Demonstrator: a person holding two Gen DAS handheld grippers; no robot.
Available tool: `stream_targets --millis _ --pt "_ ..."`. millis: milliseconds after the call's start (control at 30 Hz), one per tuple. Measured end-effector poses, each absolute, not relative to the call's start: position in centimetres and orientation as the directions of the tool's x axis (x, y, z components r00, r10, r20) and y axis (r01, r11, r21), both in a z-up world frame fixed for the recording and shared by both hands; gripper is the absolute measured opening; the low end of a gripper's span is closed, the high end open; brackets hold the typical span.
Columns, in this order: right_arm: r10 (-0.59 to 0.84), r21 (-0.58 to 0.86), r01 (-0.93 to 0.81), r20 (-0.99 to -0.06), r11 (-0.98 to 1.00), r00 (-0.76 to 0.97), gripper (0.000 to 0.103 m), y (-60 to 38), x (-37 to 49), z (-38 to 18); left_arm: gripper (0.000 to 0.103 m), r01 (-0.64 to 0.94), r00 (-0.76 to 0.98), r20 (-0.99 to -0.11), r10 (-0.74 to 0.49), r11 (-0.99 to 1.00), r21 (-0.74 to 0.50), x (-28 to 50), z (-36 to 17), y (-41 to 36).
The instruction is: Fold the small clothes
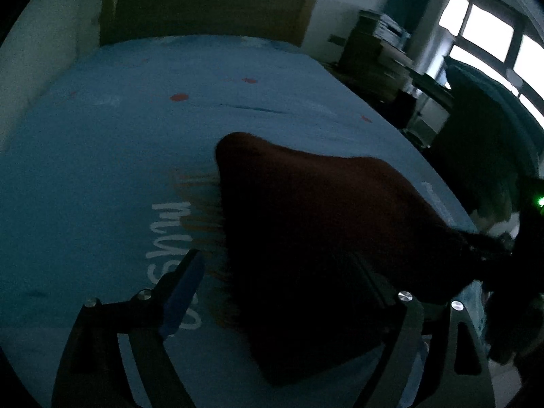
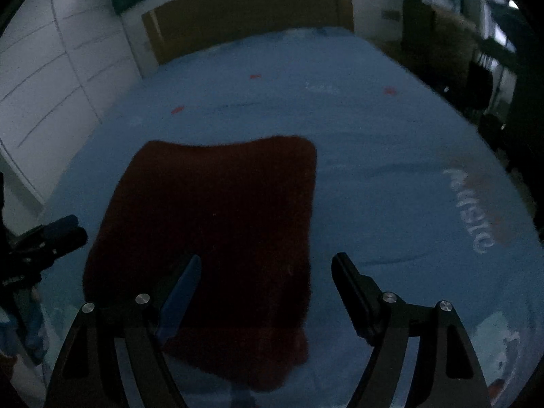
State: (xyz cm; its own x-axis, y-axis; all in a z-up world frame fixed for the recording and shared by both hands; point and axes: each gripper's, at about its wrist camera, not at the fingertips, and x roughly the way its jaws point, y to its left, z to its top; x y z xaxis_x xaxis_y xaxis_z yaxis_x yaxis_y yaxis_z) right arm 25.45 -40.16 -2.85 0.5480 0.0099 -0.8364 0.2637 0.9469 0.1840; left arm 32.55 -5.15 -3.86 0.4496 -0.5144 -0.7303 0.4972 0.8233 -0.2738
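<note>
A dark red knitted garment (image 2: 217, 231) lies flat on the blue bed sheet (image 2: 391, 176), folded into a rough rectangle. My right gripper (image 2: 265, 285) is open and empty, hovering just above the garment's near right part. In the left wrist view the same garment (image 1: 323, 231) fills the space between the open fingers of my left gripper (image 1: 282, 289); its right finger is lost in the dark cloth. The left gripper also shows at the left edge of the right wrist view (image 2: 51, 238), beside the garment's left edge.
The blue sheet (image 1: 102, 142) has white lettering and small red marks. A wooden headboard (image 2: 248, 10) stands at the far end. White wardrobe panels (image 2: 40, 78) are at the left. Shelves and bright windows (image 1: 482, 30) are at the right.
</note>
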Motion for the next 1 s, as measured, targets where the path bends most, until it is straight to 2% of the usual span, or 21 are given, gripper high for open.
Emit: stream_targets --millis 133,200,500,700,800,933,1000 --pt "0.086 0.259 0.282 -0.859 0.924 0.505 0.083 -41.0 26.3 -5.2 0.084 0.46 0.419 -0.751 -0.51 0.832 -0.309 34.4 -5.8 -4.9" --pt "0.118 0.3 0.297 -0.855 0.907 0.504 0.087 -41.6 26.6 -6.0 0.084 0.445 0.396 -0.758 -0.518 0.831 -0.335 35.2 -6.8 -4.9" --pt "0.337 0.523 0.274 -0.789 0.807 0.514 0.088 -43.8 26.7 -9.0 0.087 0.353 0.249 -0.656 -0.713 0.697 -0.624 37.5 -10.1 -2.9" --pt "0.464 0.651 0.238 -0.708 0.72 0.533 0.069 -44.3 26.8 -10.6 0.085 0.295 0.157 -0.562 -0.812 0.581 -0.759 38.9 -11.6 -3.1" --pt "0.5 0.686 0.223 -0.679 0.693 0.538 0.061 -44.4 26.8 -10.7 0.084 0.3 0.125 -0.535 -0.835 0.546 -0.782 39.5 -11.5 -4.0" --pt "0.497 0.685 0.203 -0.67 0.7 0.551 0.05 -44.1 26.7 -9.9 0.062 0.264 0.135 -0.471 -0.872 0.49 -0.831 40.6 -11.3 -3.0" --pt "0.488 0.678 0.183 -0.665 0.712 0.565 0.046 -43.8 26.8 -9.4 0.056 0.25 0.145 -0.44 -0.886 0.463 -0.85 41.1 -10.7 -1.6"
